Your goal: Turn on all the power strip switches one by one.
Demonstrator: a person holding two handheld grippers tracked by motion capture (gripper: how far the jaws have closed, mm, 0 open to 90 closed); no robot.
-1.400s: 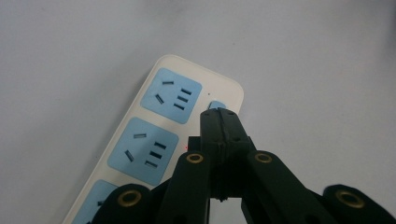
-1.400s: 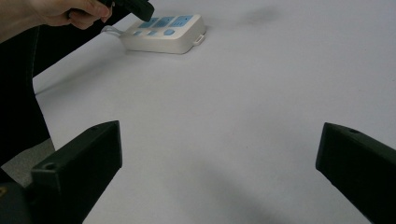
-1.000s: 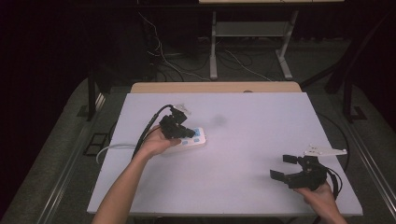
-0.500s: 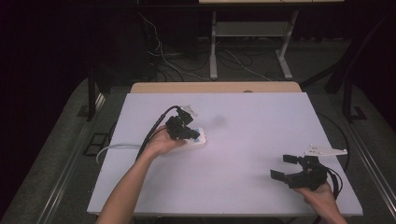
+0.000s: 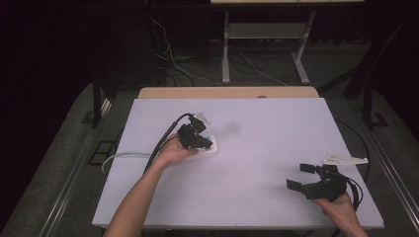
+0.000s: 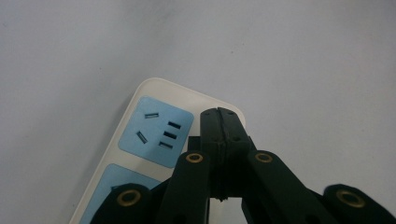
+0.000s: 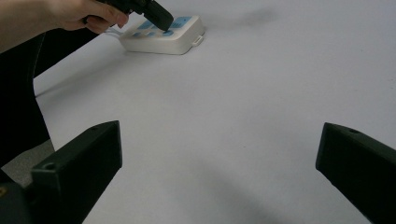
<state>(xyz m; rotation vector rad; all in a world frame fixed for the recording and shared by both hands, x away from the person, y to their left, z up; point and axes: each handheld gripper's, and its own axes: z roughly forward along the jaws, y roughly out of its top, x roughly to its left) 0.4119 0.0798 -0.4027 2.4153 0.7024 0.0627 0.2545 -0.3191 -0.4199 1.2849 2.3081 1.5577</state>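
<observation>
Now the left gripper (image 5: 197, 140) presses on the power strip (image 5: 210, 150) while the right gripper (image 5: 309, 180) waits

High view: the white strip lies left of the table's (image 5: 276, 133) middle, its cord (image 5: 121, 157) trailing toward the left edge; the right gripper rests near the front right corner, jaws spread wide. Left gripper view: the jaws are pressed together, empty, with their tip over the strip's (image 6: 154, 135) end beside a blue socket face (image 6: 156, 133), a closeness the high view cannot settle. Right gripper view: its own jaws stand wide apart over bare table, and it catches the strip's (image 7: 163, 39) side wall and end tab (image 7: 200, 39), which the others miss. With nothing bracing the strip, a skewed push could slide or tip it
</observation>
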